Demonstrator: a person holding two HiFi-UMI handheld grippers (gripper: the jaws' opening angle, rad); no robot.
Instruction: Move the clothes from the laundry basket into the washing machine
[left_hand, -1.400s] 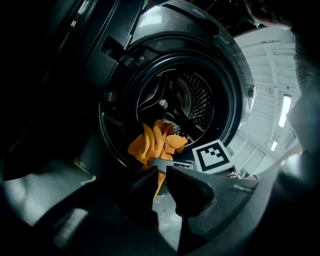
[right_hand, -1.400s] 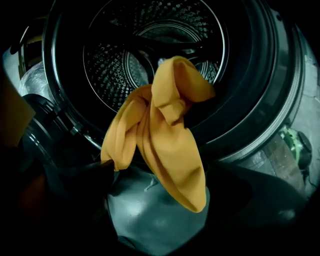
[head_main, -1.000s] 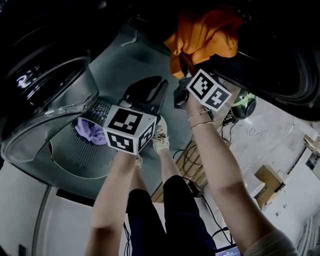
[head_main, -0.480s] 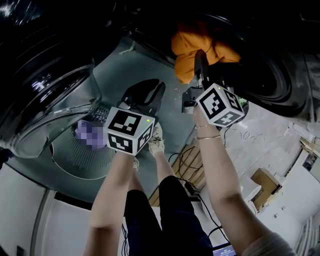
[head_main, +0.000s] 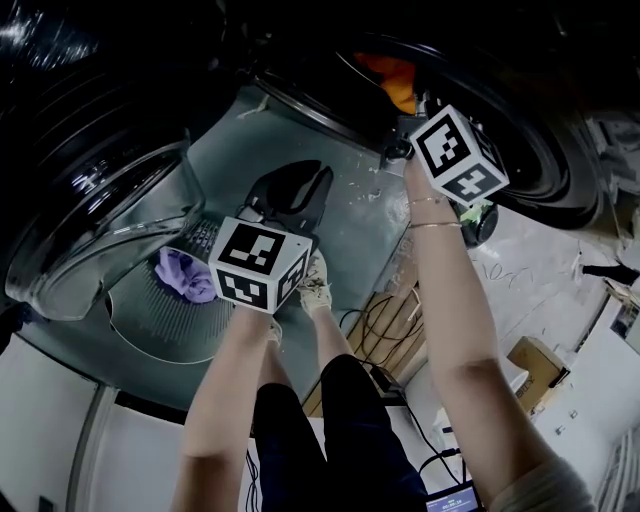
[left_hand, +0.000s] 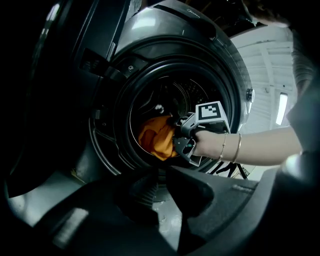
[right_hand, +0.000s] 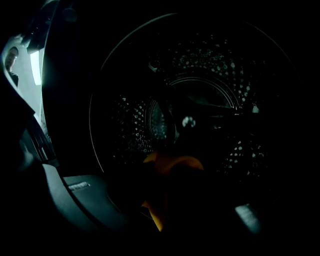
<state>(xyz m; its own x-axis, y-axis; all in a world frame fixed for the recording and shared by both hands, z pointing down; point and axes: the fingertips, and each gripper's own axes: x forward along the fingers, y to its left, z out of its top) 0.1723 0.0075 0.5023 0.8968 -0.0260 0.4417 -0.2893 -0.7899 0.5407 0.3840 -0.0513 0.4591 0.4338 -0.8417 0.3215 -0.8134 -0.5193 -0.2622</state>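
The orange garment (left_hand: 156, 137) hangs bunched in the mouth of the drum (right_hand: 200, 90), just inside the washing machine (left_hand: 150, 65) opening. The right gripper (left_hand: 176, 132) has it pinched in its tongs and reaches arm-first through the opening, likely so the cloth drops deep enough not to spill back over the lip. The left gripper (head_main: 295, 195) hovers lower, in front of the machine, its tongs spread with nothing between them, seemingly waiting its turn. Below it a purple garment (head_main: 185, 275) lies in the laundry basket (head_main: 150, 330), beside the swung-open glass door (head_main: 110, 220).
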